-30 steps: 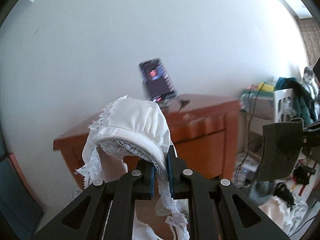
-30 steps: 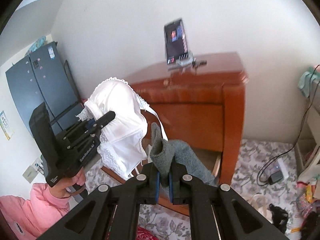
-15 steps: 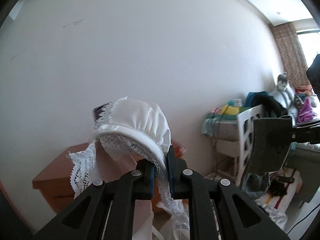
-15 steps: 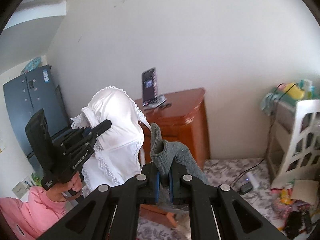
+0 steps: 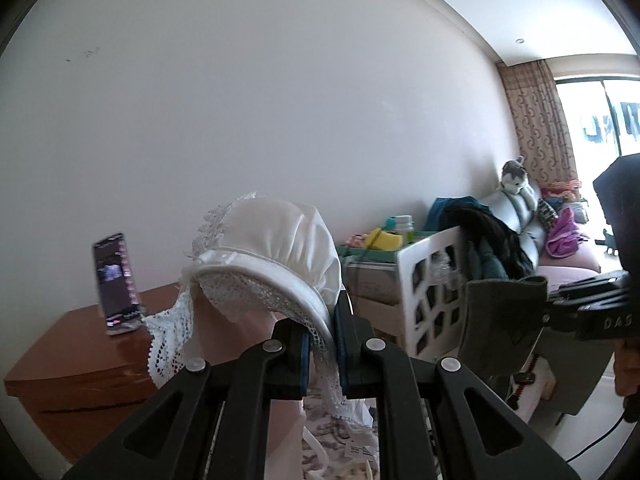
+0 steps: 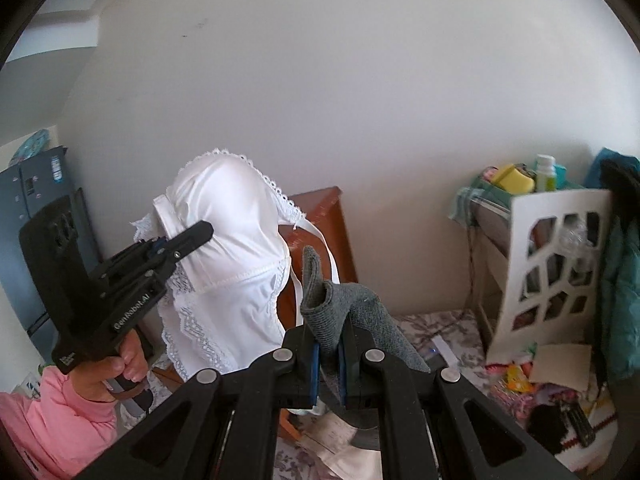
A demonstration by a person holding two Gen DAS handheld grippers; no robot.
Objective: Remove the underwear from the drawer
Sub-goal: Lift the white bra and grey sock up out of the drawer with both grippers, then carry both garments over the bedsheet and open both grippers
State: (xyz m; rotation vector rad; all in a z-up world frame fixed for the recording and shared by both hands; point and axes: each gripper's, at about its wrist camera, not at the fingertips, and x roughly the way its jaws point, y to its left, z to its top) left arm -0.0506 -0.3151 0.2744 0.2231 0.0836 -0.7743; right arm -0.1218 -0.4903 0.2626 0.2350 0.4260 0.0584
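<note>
both garments lifted out, still to be set down

a white lace bra [image 5: 276, 256] is clamped in the left gripper [image 5: 323, 350], and a grey knitted garment [image 6: 352, 316] is pinched in the right gripper [image 6: 328, 364]. both are held in the air, clear of the wooden dresser [image 5: 80, 364]; no drawer is seen.

A phone [image 5: 116, 285] stands upright on the reddish wooden dresser [image 5: 76, 364], its screen lit, against the plain white wall [image 5: 280, 100]. Further along that wall a white cut-out panel [image 6: 548, 268] leans by a cluttered shelf holding a yellow container [image 6: 514, 180] and a small bottle [image 6: 545, 171]. Dark and teal clothes [image 5: 486, 236] are heaped next to it. A stuffed husky [image 5: 514, 176] perches on a grey sofa [image 5: 520, 208] near the patterned curtain [image 5: 540, 120]. A dark blue fridge [image 6: 28, 216] stands in the far corner, and the floor covering [image 6: 432, 320] is floral.
</note>
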